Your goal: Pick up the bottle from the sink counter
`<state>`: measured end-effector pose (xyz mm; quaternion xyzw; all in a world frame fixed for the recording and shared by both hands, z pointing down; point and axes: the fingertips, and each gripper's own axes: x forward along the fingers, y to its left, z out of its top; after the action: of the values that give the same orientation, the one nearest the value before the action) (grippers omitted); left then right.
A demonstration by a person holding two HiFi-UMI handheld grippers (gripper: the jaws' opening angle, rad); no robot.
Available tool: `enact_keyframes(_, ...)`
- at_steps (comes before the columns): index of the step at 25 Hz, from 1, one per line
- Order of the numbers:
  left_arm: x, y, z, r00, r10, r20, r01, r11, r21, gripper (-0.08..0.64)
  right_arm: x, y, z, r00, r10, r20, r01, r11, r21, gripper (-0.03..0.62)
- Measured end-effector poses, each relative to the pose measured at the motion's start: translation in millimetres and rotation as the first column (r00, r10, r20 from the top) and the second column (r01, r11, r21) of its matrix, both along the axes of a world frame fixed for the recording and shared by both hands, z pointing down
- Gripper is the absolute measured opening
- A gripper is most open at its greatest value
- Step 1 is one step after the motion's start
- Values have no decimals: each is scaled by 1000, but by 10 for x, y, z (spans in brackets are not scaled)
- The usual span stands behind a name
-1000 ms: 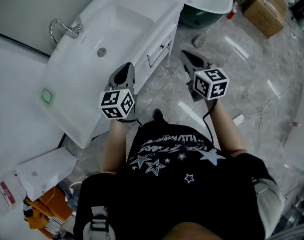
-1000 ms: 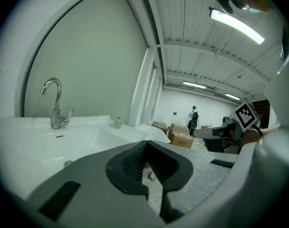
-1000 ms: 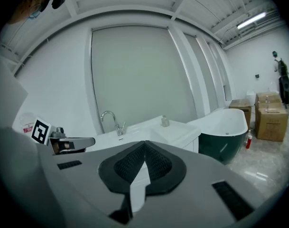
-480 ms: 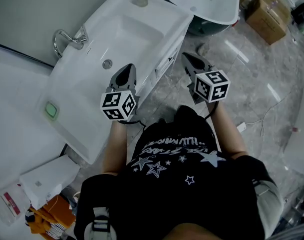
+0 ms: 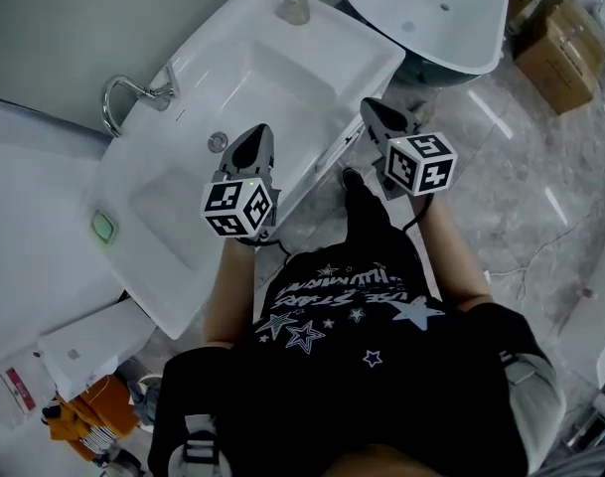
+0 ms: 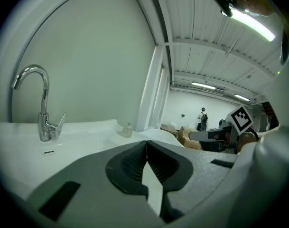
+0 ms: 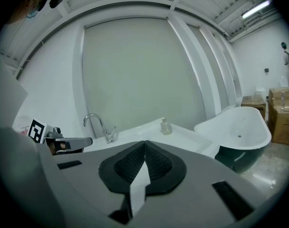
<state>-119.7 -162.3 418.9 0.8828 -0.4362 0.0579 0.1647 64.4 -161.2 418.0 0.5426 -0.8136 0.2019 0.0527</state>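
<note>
Bottle (image 5: 293, 8) not yet reached: our left gripper (image 5: 255, 135) and right gripper (image 5: 378, 109) had jaws pressed together, empty. Left hovered over the sink counter (image 5: 374, 54); the bottle stood at its far corner. Next, we judged, reach and open.

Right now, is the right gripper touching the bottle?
Apart. Head view: the bottle stands at the counter's far corner; the right gripper hangs well short of it, shut and empty.

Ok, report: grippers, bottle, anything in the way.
Left hand-held gripper shut, empty, above the sink basin. Right hand-held gripper shut, empty. Bottle upright on the counter's far corner, untouched. Faucet stands well aside.
</note>
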Motion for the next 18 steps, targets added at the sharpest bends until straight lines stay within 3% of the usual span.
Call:
enact_keyframes(8, 382, -875, -149, 998, -62, 0, 62, 998, 18, 9, 314, -1007, -77, 996, -84, 12, 84, 996, 7, 6)
enact_keyframes(18, 843, -1725, -106, 993, -119, -11, 119, 993, 10, 9, 637, -1881, 19, 985, -172, 14, 172, 985, -17, 6)
